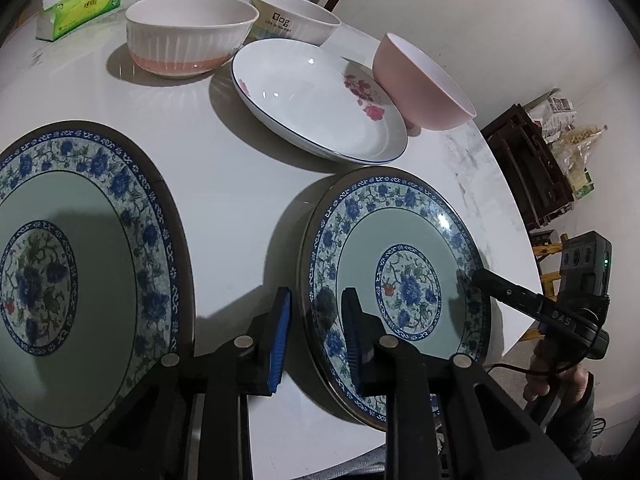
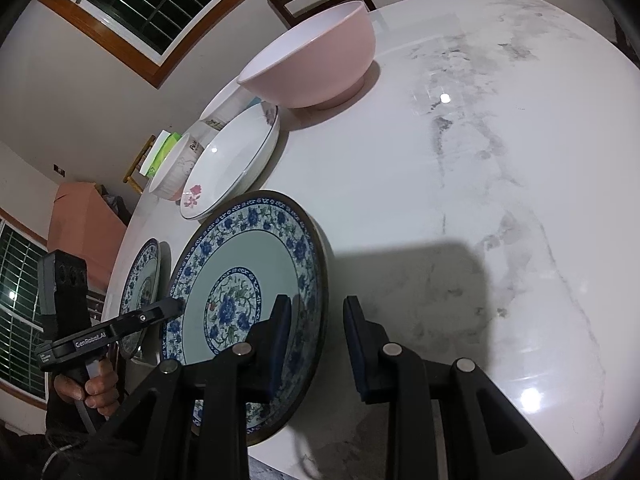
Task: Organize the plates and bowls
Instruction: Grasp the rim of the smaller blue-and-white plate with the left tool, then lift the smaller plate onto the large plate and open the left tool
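Your left tongs and right tongs both straddle opposite rims of the blue floral plate, jaws parted. It lies face-up on the worktop, just beside the rose plate.

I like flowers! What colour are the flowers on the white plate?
Pink and red, on the white plate; left wrist view shows them best.
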Demonstrator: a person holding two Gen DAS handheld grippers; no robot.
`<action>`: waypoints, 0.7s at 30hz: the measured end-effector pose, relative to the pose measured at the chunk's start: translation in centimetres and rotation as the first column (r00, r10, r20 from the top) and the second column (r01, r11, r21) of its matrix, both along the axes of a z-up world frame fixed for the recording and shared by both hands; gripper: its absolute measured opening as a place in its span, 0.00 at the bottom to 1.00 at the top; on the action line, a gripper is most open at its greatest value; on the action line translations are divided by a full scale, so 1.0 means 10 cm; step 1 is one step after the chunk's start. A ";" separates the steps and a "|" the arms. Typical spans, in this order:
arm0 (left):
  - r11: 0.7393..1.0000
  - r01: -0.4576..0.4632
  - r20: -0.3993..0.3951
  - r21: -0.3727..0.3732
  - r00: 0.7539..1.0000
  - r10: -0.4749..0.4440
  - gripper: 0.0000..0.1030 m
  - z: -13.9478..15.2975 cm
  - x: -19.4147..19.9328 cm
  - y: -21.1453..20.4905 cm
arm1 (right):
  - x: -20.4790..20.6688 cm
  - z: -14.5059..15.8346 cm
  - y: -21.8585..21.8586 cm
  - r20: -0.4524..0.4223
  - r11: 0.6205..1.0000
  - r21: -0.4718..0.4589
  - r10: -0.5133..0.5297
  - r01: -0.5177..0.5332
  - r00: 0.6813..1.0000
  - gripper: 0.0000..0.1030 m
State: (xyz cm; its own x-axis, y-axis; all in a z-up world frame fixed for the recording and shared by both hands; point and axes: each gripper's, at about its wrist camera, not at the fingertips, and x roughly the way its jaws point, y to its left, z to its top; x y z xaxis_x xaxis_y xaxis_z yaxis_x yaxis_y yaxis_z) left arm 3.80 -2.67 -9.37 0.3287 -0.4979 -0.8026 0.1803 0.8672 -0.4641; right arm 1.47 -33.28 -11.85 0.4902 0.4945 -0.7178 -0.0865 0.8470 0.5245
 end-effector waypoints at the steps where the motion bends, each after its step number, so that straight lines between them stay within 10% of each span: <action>1: 1.000 0.004 -0.002 -0.003 1.000 -0.004 0.17 0.00 0.01 -0.01 | 0.00 0.00 0.01 0.001 1.000 0.001 0.006 -0.006 1.000 0.26; 21: 0.999 0.001 0.007 0.051 1.000 -0.001 0.14 0.05 -0.03 -0.02 | -0.06 0.04 0.11 0.013 0.999 -0.034 -0.021 0.021 1.000 0.14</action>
State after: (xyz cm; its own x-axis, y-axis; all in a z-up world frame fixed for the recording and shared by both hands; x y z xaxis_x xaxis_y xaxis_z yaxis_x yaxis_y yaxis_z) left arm 3.48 -2.91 -8.88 0.3335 -0.4570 -0.8246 0.1842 0.8894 -0.4184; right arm 0.91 -32.22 -11.42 0.5094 0.4590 -0.7279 -0.0749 0.8663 0.4938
